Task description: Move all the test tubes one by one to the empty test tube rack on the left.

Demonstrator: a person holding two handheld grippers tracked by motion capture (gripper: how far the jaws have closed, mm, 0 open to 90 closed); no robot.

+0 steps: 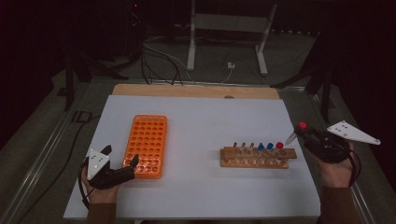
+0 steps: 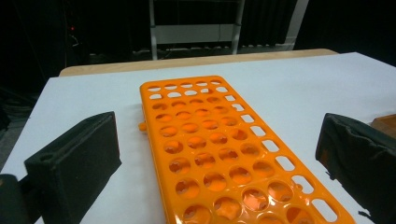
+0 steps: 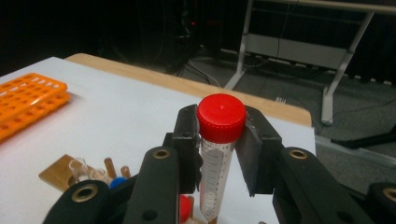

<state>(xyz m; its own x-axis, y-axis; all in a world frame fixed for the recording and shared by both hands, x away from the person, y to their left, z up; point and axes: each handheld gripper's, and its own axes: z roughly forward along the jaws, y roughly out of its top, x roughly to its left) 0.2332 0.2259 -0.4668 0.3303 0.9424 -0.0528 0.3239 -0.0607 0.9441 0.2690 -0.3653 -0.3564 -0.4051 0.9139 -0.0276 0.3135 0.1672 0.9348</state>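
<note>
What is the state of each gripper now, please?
Left gripper: open, holding nothing, at the orange plastic tube rack.
Right gripper: closed on a red-capped clear plastic tube.

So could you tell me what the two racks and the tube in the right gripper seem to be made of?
Orange rack: glossy moulded plastic, judging by its sheen. Rack by the right hand: probably wood, matte brown. Tube: clear plastic, likely, with printed graduations and a ridged red cap.

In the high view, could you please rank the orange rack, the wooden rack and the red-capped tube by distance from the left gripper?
1. orange rack, right beside the left gripper.
2. wooden rack, mid-right.
3. red-capped tube, far right, held in the right gripper.
</note>
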